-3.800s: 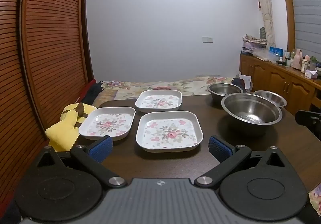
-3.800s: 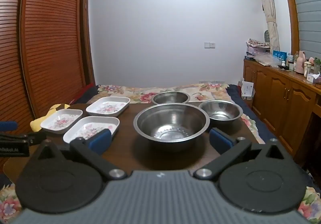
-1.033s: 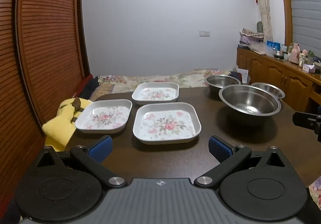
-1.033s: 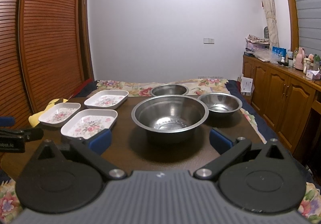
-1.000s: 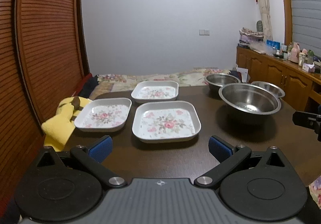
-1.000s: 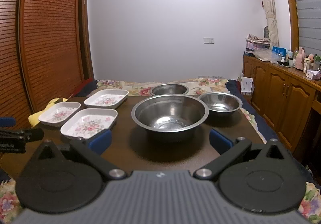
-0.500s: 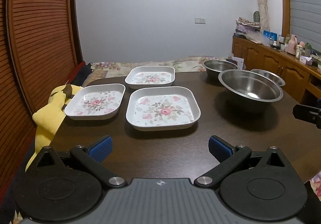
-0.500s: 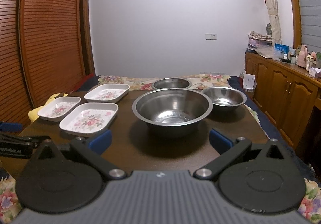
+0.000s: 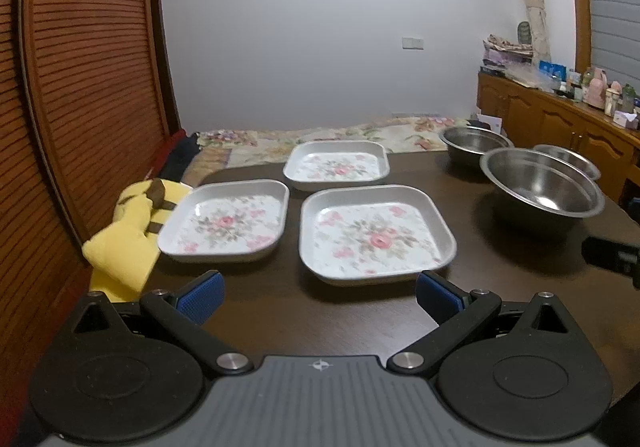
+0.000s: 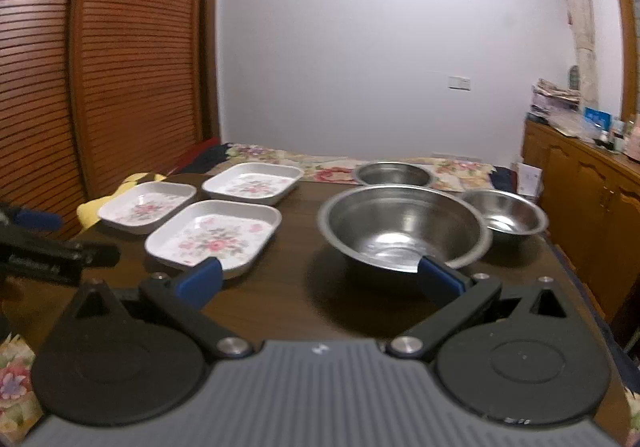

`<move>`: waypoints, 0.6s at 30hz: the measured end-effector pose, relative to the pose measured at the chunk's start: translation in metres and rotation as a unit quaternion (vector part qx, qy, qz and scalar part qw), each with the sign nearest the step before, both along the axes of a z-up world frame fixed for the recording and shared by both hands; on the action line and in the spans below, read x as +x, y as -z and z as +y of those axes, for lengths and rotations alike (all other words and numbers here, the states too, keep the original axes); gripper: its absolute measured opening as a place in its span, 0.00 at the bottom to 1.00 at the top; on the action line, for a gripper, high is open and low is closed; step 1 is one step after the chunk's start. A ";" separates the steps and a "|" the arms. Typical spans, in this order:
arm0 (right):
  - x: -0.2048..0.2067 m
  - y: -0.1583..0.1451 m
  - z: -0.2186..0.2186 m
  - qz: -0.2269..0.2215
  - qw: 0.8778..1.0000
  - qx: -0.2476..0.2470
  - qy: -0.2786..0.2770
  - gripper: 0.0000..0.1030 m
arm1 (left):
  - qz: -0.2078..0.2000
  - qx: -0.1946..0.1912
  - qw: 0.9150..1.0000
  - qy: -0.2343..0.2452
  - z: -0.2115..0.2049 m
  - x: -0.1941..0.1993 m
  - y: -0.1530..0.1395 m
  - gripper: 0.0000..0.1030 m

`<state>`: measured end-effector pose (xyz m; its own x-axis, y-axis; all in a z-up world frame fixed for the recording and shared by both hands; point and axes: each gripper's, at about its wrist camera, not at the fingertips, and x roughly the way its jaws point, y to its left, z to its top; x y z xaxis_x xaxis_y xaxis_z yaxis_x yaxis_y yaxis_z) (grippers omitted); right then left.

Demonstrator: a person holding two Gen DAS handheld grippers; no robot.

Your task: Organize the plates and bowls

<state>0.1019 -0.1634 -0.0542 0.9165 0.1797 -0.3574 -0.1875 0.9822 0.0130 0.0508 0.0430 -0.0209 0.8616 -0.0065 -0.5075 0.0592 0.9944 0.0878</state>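
Three white square floral plates lie on a dark wooden table (image 9: pixel 340 311): a near plate (image 9: pixel 376 233), a left plate (image 9: pixel 226 225) and a far plate (image 9: pixel 336 165). To their right stand three steel bowls: a large bowl (image 10: pixel 404 227), a far bowl (image 10: pixel 394 173) and a small right bowl (image 10: pixel 504 213). My left gripper (image 9: pixel 318 293) hovers open just short of the near plate. My right gripper (image 10: pixel 320 279) is open, its right blue pad over the large bowl's near rim. Nothing sits between either pair of fingers.
A yellow plush toy (image 9: pixel 128 231) hangs over the table's left edge beside the left plate. Slatted wooden doors (image 9: pixel 80 87) run along the left. A bed with a floral cover (image 9: pixel 340 131) lies behind the table, and a wooden cabinet (image 9: pixel 560 123) stands at the right.
Both grippers have come forward toward the table, so the plates and bowls look larger. The right gripper's view has swung a little to the left. Nothing was taken hold of.
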 end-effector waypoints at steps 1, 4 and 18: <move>0.002 0.000 0.003 0.001 1.000 -0.001 -0.005 1.00 | -0.002 0.002 1.000 -0.001 0.003 0.003 0.000 1.00; 0.007 0.000 0.015 0.007 1.000 -0.003 -0.019 1.00 | -0.005 0.007 1.000 0.000 0.009 0.011 -0.001 1.00; 0.042 0.000 0.049 0.039 0.997 0.003 -0.060 0.99 | -0.005 -0.048 0.998 0.037 0.038 0.039 0.003 1.00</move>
